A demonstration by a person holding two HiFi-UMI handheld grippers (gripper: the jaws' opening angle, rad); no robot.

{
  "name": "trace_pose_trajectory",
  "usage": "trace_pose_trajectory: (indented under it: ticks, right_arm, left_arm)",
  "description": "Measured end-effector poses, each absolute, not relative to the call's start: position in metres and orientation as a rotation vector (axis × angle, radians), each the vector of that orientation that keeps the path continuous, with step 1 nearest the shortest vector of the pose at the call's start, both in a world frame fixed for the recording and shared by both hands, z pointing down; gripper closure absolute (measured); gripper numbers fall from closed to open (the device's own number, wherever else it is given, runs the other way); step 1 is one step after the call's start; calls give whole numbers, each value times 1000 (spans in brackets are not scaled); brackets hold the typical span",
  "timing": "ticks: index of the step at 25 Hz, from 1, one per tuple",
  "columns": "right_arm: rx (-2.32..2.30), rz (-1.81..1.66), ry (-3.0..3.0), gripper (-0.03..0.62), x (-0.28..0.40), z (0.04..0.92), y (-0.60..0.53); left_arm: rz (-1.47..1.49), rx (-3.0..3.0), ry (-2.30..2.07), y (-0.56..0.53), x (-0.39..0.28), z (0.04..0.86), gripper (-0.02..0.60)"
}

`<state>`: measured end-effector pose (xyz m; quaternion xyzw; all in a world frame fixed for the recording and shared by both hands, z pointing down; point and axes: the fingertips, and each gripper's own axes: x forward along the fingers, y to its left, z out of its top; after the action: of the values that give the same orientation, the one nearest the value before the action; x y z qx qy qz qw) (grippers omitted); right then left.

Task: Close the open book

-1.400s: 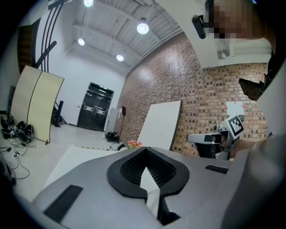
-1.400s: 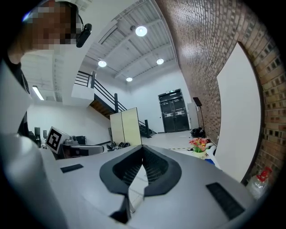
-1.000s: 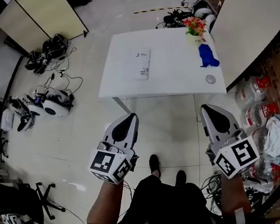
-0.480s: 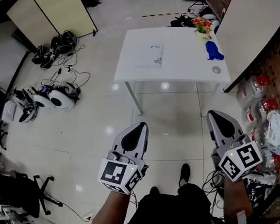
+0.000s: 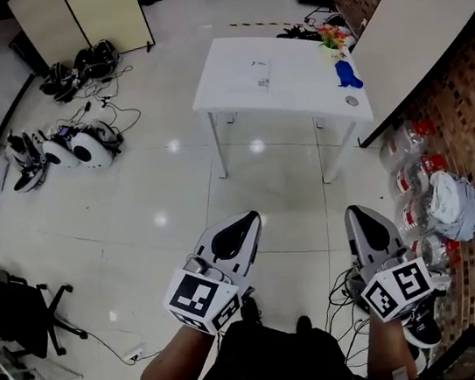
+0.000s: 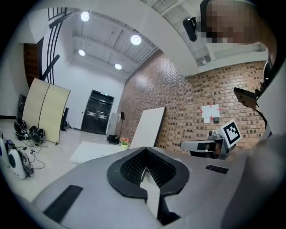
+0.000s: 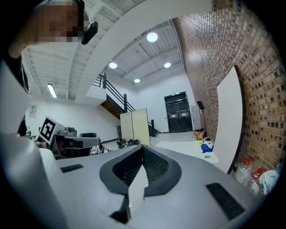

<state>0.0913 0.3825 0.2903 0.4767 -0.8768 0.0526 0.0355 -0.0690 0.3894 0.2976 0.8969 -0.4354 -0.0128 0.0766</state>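
The book [image 5: 261, 73] is a small flat white rectangle with dark print, lying on the white table [image 5: 294, 92] far ahead of me; it is too small to tell whether it lies open. Both grippers are held low over the floor, well short of the table. My left gripper [image 5: 242, 221] is shut with nothing in it, and the left gripper view shows its jaws [image 6: 145, 169] meeting. My right gripper [image 5: 357, 211] is also shut and empty, its jaws [image 7: 142, 164] together. The table [image 7: 187, 146] shows small in the right gripper view.
On the table's right end stand flowers [image 5: 331, 36], a blue object [image 5: 344, 74] and a small round thing [image 5: 351, 101]. A white board [image 5: 406, 18] leans on the brick wall. Bottles [image 5: 408, 177] and a white bag [image 5: 451, 201] lie right. Devices and cables [image 5: 63, 149] are left.
The table and book have shrunk and slid toward the top of the head view as I backed away. Both grippers stayed shut and empty, held side by side.
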Motion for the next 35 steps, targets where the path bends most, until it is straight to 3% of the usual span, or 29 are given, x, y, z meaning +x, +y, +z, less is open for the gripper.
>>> trace_pose_trajectory:
  ticks: [14,22,29,35]
  right_arm:
    - [1422,226,-2779,594,204,290,556]
    - [1475,175,-2748,595,171,280,625]
    - [1518,117,-2687,594,100,286,677]
    - [1477,171,-2700,595,87,291,717]
  left_arm:
    - [52,2650,-1432,586,31,287,580]
    - [47,2680,-1360,655,12,293,580]
    - [27,2684,-1320,702,-63,302,580]
    - [10,2680,-1303,729,-65,301,580]
